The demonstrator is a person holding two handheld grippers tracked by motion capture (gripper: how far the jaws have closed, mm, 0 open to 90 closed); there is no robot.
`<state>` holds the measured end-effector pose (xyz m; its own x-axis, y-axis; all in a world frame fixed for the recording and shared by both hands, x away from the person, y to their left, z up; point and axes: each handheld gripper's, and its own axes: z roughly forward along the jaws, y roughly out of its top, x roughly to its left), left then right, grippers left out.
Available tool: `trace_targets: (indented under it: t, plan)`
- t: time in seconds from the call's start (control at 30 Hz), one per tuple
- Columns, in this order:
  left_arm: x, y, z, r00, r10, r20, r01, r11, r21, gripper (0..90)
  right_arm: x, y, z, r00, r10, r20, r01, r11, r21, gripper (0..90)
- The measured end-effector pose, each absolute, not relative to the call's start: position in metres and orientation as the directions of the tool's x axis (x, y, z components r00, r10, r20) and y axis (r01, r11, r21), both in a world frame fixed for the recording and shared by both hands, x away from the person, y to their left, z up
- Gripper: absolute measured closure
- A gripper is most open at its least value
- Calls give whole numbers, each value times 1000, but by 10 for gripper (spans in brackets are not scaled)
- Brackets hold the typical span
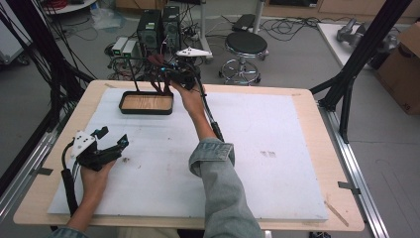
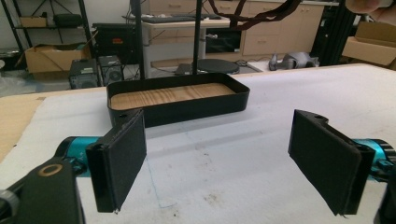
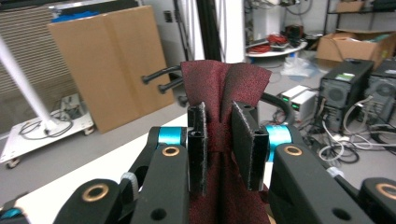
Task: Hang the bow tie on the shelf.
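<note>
A dark red cloth is bunched between the jaws of my right gripper, which is shut on it. In the high view that gripper is held up over the table's far edge, with the cloth hanging just above the back of a black tray with a wooden floor. Black stand pegs stick out right behind the cloth. My left gripper rests low on the white mat at the near left, open and holding nothing. Its view looks between its pads at the tray.
Two thin black poles rise behind the tray. Beyond the table's far edge are computer towers and a round stool. A cardboard box and a black frame leg stand to the right.
</note>
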<state>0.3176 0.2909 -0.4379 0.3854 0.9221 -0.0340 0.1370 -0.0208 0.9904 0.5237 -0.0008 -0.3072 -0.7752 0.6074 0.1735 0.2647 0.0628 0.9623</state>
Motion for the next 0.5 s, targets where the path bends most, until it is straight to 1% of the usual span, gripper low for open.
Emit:
trace_targets:
  t: [0.13, 0.3, 0.5]
  plan:
    - [318, 291, -438, 387, 922, -32, 136, -23, 990, 195, 529, -4, -308, -766, 613, 192, 269, 35, 962, 764]
    - [317, 291, -438, 388, 921, -35, 136, -20, 990, 195, 536, -10, -309, -733, 648, 205, 287, 22, 958, 764]
    - [317, 290, -438, 389, 920, -35, 137, -20, 990, 195, 540, -18, -313, -697, 686, 209, 324, 41, 945, 763]
